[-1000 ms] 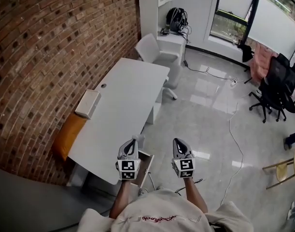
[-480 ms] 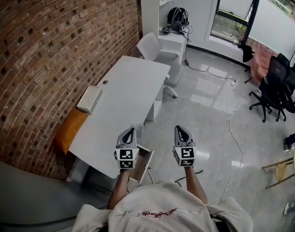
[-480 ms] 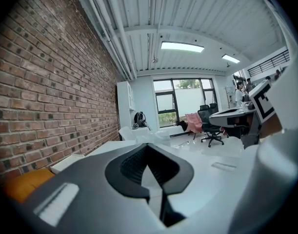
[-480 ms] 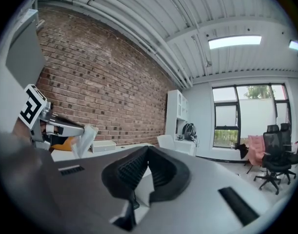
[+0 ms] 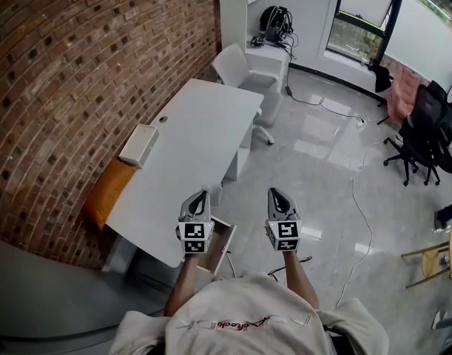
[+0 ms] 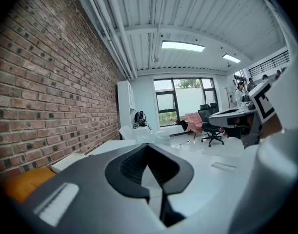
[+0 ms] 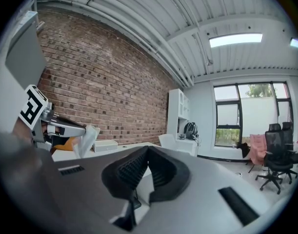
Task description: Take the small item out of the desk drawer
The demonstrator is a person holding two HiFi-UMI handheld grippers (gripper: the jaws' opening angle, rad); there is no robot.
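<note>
Jaws of the left gripper [image 5: 203,194] are pressing fully together on a small, thin, whitish translucent item [image 7: 88,138]. It is hanging from their tips with its long axis running roughly upright. The right gripper [image 5: 275,193] is also holding its jaws closed, with nothing between them.

The item is sitting clear of the open pale-sided desk drawer [image 5: 227,247], which is gaping just below and slightly right of the left gripper, at the near end of the long white rectangular desk [image 5: 189,139]. The right gripper is hovering over the glossy grey floor [image 5: 322,183], beside the drawer but apart from it.

By my judgement, the desk top is lying ahead and left of the held item, so the left gripper is standing nearer for setting it down. The free right gripper is looking better placed for the drawer.
</note>
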